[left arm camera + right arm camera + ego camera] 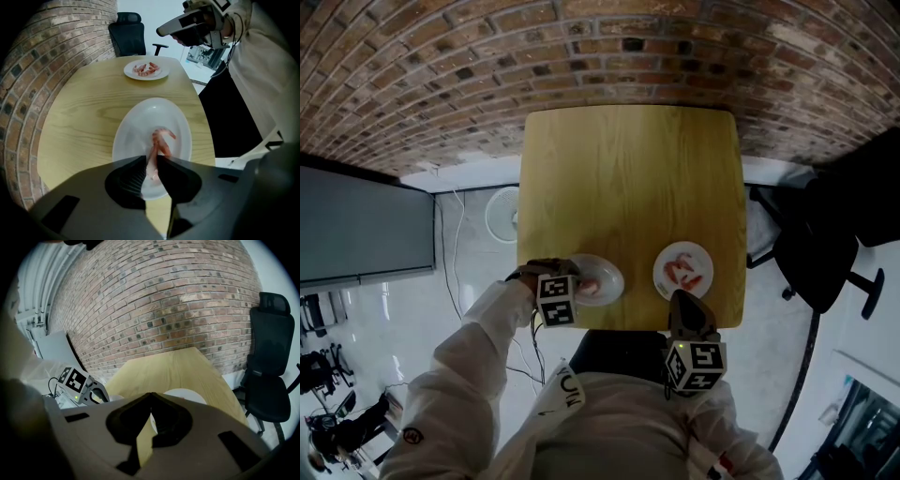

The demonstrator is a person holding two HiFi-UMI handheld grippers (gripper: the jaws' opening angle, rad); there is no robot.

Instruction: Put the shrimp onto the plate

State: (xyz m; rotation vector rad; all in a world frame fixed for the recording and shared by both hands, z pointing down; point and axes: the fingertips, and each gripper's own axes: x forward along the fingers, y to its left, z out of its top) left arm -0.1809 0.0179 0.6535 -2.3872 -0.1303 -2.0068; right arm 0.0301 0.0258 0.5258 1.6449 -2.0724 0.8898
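Observation:
A pink shrimp (162,139) lies on the near white plate (136,122) at the wooden table's front edge. My left gripper (151,160) points straight down over this plate, and its jaws are closed on the shrimp's tail end. In the head view the left gripper (578,284) is above that left plate (609,272). A second white plate (683,253) to the right holds several shrimp (682,272). My right gripper (681,298) hovers just in front of it, shut with nothing between its jaws (150,396).
The wooden table (628,178) stands against a brick wall. A black office chair (825,244) stands to its right and a white fan (502,214) is on the floor to its left. The person's body is close to the table's near edge.

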